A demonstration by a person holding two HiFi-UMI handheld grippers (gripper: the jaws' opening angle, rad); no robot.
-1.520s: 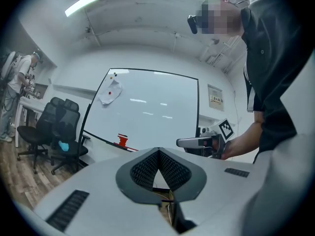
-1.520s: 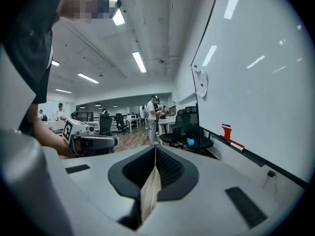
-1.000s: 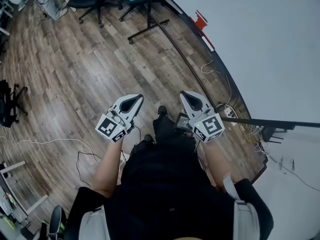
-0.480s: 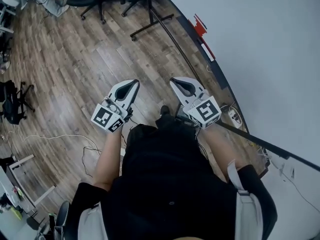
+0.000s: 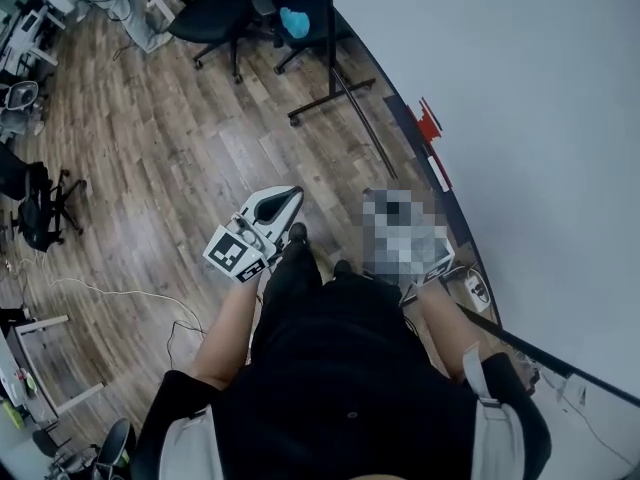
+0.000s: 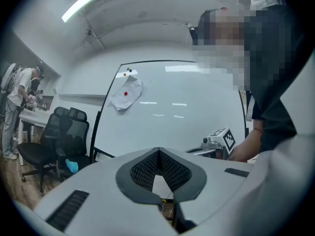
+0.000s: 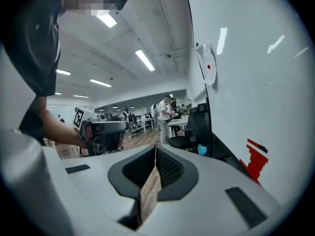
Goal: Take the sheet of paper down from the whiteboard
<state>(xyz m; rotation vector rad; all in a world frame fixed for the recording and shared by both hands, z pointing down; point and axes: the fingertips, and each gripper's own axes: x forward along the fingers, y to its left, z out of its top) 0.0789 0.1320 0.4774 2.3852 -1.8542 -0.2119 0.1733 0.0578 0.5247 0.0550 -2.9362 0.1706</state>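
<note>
Paper sheet [image 6: 119, 100]: crumpled, pinned near top left corner of whiteboard [image 6: 187, 117] under red magnet [image 6: 126, 93]; not yet taken down. Left tool [image 6: 157, 150]: jaws closed together, nothing between them, aimed toward board, well apart from sheet. Right tool [image 7: 155, 147]: jaws closed, empty, held alongside board face, sheet higher up and ahead. Black office chairs [image 6: 54, 134] just beside board's left edge. Wood floor [image 5: 150, 168] underfoot.

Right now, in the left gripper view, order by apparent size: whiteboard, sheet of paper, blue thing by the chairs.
Largest: whiteboard, by far.
Middle: sheet of paper.
Smallest: blue thing.
All sit near the board, so the order seems fair.
</note>
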